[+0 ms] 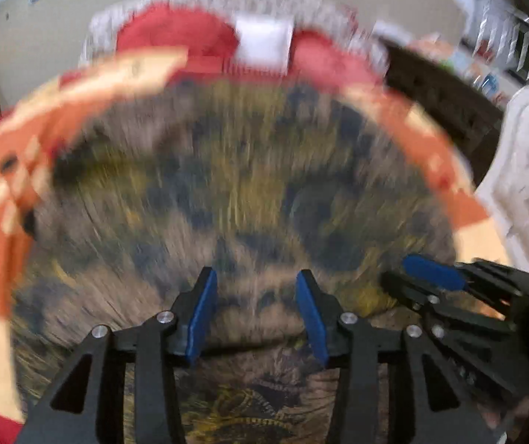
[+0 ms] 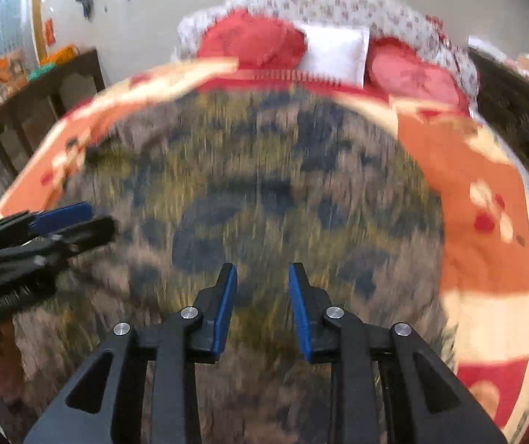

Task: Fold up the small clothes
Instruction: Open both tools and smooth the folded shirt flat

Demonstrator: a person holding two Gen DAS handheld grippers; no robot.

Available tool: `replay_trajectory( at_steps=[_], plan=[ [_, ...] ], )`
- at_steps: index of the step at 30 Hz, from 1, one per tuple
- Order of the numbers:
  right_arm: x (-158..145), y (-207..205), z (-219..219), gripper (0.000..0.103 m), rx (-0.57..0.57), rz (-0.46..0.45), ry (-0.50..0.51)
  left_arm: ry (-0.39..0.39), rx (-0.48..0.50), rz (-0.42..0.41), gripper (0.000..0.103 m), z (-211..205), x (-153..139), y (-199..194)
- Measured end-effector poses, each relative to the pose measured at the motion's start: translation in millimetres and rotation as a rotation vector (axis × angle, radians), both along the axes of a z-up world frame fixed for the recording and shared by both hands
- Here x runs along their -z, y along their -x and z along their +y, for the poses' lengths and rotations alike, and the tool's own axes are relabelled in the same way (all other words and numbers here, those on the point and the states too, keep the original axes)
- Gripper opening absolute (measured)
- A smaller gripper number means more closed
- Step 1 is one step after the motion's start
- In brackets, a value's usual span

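Bed with orange blanket (image 2: pixel 493 170) is carrying the patterned cloth (image 2: pixel 264 185), spread mid-bed for folding; left gripper (image 1: pixel 257 310) and right gripper (image 2: pixel 262 307) are hovering agape, gripping nothing, likely lining up near-edge grabs.

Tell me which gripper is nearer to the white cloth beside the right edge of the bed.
Right. The right gripper is between the left gripper and the white cloth. The left gripper is farther away, over the middle of the patterned garment.
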State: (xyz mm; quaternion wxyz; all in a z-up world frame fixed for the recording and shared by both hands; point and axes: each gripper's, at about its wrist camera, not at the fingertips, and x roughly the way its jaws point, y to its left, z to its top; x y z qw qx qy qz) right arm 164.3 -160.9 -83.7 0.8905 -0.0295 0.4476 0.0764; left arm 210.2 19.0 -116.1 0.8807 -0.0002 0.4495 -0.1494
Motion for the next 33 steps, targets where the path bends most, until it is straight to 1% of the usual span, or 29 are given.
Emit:
replay_trajectory(
  at_steps=[1,2,5,7,8,10,11,12,14,16,18,19,20,25,26,27,28,29,31,32,33],
  plan=[
    [9,1,0,0.03,0.002,0.016,0.007,0.001,0.004,-0.03,0.048,-1,5,3],
    [11,5,-2,0.03,0.002,-0.014,-0.007,0.0,0.011,-0.07,0.048,-2,6,8],
    [10,5,-5,0.032,0.008,-0.015,-0.028,0.009,0.008,-0.077,0.048,-2,7,10],
    [11,6,-6,0.033,0.009,-0.024,-0.029,0.023,0.012,-0.078,0.051,-1,7,12],
    [11,6,-5,0.034,0.009,-0.027,-0.026,0.03,0.016,-0.078,0.053,0,7,13],
    [11,7,-4,0.034,0.008,-0.032,-0.017,0.018,0.028,-0.081,0.059,-4,6,15],
    [11,8,-4,0.034,0.009,-0.034,-0.012,0.008,0.04,-0.081,0.065,-7,5,16],
    [11,8,-3,0.034,0.009,-0.034,-0.01,0.006,0.054,-0.079,0.075,-7,4,14],
    [12,10,-2,0.034,0.01,-0.033,-0.009,0.012,0.067,-0.076,0.077,-10,4,14],
    [12,9,-6,0.034,0.011,-0.032,-0.032,0.047,0.081,-0.065,0.083,-6,3,9],
    [12,9,-10,0.035,0.013,-0.032,-0.063,0.117,0.109,-0.047,0.097,-2,2,6],
    [12,10,-15,0.035,0.016,-0.034,-0.094,0.15,0.131,-0.039,0.101,-1,2,4],
    [12,10,-17,0.035,0.02,-0.036,-0.11,0.177,0.148,-0.035,0.103,0,3,3],
    [13,11,-15,0.035,0.019,-0.036,-0.095,0.185,0.151,-0.027,0.103,0,1,4],
    [12,10,-14,0.035,0.018,-0.031,-0.09,0.173,0.16,-0.016,0.101,0,-2,3],
    [10,9,-12,0.035,0.009,-0.022,-0.076,0.167,0.167,-0.014,0.096,1,-10,4],
    [6,8,-10,0.035,-0.006,-0.021,-0.058,0.18,0.155,-0.03,0.095,4,-17,3],
    [-1,8,-8,0.035,-0.016,-0.043,-0.043,0.193,0.126,-0.06,0.095,8,-25,2],
    [-17,6,-7,0.035,-0.007,-0.119,-0.012,0.187,0.019,-0.133,0.095,21,-39,-5],
    [-25,2,-7,0.035,0.005,-0.155,0.012,0.175,-0.032,-0.145,0.095,26,-41,-12],
    [-30,-5,-7,0.035,0.022,-0.175,0.033,0.15,-0.078,-0.134,0.095,28,-40,-23]
  ],
)
